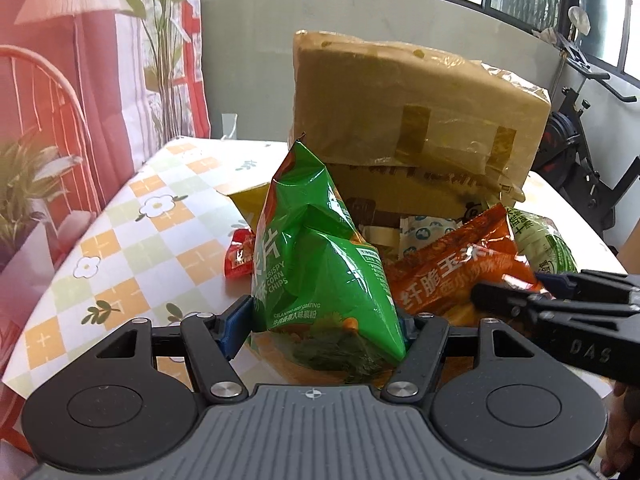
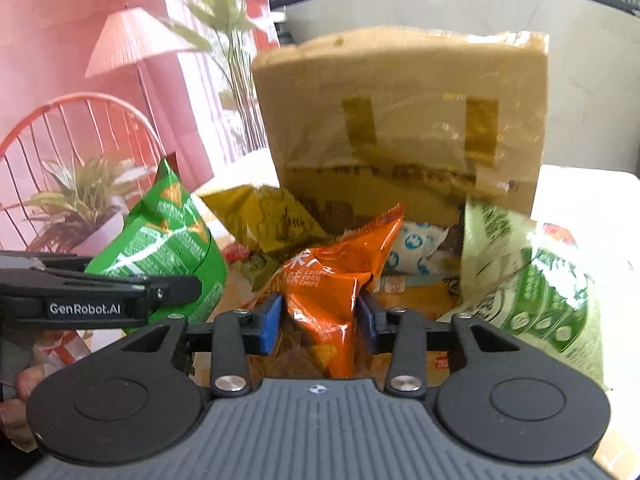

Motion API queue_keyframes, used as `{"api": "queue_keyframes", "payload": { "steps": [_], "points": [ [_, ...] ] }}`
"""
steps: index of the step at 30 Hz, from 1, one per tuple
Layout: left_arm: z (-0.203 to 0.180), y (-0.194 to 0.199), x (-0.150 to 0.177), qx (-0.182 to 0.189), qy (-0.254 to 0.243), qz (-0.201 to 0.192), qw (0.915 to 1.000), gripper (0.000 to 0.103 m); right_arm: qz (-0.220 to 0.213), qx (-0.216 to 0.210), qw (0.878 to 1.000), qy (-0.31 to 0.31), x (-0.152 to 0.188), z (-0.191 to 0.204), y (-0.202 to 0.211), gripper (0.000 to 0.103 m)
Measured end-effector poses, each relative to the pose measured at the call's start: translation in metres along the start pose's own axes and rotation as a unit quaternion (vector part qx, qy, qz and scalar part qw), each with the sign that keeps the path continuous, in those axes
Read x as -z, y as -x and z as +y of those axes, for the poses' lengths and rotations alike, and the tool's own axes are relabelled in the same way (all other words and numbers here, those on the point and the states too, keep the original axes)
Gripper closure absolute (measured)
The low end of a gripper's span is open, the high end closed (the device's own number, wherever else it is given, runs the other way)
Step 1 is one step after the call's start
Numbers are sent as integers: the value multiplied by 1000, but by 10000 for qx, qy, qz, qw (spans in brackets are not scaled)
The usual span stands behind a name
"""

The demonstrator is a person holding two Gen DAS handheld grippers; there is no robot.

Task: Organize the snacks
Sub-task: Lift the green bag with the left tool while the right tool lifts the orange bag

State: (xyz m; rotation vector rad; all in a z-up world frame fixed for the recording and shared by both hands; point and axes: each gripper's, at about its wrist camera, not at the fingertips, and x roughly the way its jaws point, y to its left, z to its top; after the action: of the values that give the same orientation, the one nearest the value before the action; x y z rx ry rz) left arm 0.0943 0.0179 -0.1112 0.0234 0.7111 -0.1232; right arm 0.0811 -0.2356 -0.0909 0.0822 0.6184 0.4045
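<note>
My left gripper (image 1: 326,326) is shut on a green corn chips bag (image 1: 320,264) and holds it upright; the bag also shows in the right wrist view (image 2: 172,248). My right gripper (image 2: 322,316) is shut on an orange corn chips bag (image 2: 336,276), which shows at the right of the left wrist view (image 1: 460,276). Both bags sit in front of a tall cardboard box (image 1: 408,104) with its flap raised (image 2: 400,108). A yellow bag (image 2: 264,216), a pale green bag (image 2: 528,268) and a white-blue packet (image 2: 416,248) lie at the box.
A table with a checked flower cloth (image 1: 132,240) carries everything. A small red packet (image 1: 239,258) lies left of the green bag. A red wire chair (image 2: 80,120), plants and a pink backdrop stand at the left. An exercise bike (image 1: 580,140) stands at the right.
</note>
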Motion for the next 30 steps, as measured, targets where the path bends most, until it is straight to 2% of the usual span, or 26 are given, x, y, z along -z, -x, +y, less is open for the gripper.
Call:
{"api": "queue_keyframes", "payload": {
  "steps": [7, 17, 23, 30],
  "points": [
    [-3, 16, -11, -122, -140, -310, 9993, 34, -403, 91, 9991, 3, -8, -6, 20, 67],
    [-12, 32, -37, 251, -483, -674, 9962, 34, -1048, 141, 9943, 163, -36, -16, 48, 67],
    [-12, 38, -70, 392, -519, -982, 9930, 34, -1588, 131, 9865, 379, -76, -23, 67, 67],
    [-21, 44, -131, 545, -651, -1565, 9840, 34, -2171, 324, 9729, 724, -137, -34, 72, 67]
  ]
}}
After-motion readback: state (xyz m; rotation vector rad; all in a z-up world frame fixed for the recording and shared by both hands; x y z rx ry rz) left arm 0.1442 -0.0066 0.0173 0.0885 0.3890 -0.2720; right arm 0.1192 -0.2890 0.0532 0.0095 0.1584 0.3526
